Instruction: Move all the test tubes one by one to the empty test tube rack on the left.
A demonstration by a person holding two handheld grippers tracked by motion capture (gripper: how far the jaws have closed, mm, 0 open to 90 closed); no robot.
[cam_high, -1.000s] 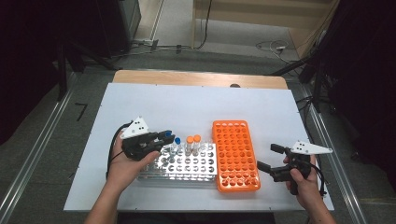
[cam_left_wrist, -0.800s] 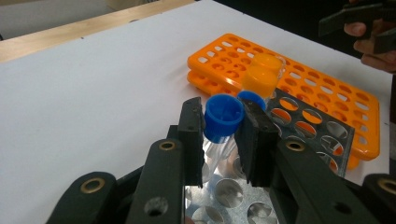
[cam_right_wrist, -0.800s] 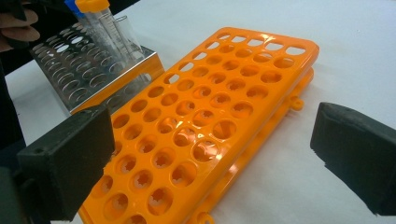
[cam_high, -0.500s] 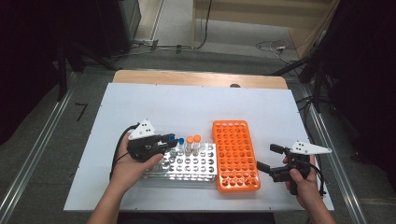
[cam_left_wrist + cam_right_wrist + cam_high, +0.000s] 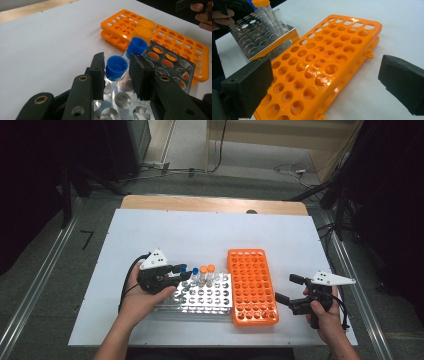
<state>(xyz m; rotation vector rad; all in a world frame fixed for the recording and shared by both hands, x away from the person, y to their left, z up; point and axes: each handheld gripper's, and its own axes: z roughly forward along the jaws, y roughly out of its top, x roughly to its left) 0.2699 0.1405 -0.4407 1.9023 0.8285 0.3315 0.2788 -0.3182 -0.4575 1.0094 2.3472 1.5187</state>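
Standing in the metal rack (image 5: 172,67), blue-capped tube (image 5: 115,68) between released, just-opening left claw (image 5: 116,75).

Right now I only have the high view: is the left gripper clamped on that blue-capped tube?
Observer: No. The jaws of the left gripper have just been opening; the blue-capped tube stands between them, a sliver of gap at each pad.
Operator: Is it in the metal rack?
Observer: Yes, its lower end enters one of the holes.
Operator: And the right gripper?
Observer: Wide open, nothing between its jaws; the orange rack lies beyond them.
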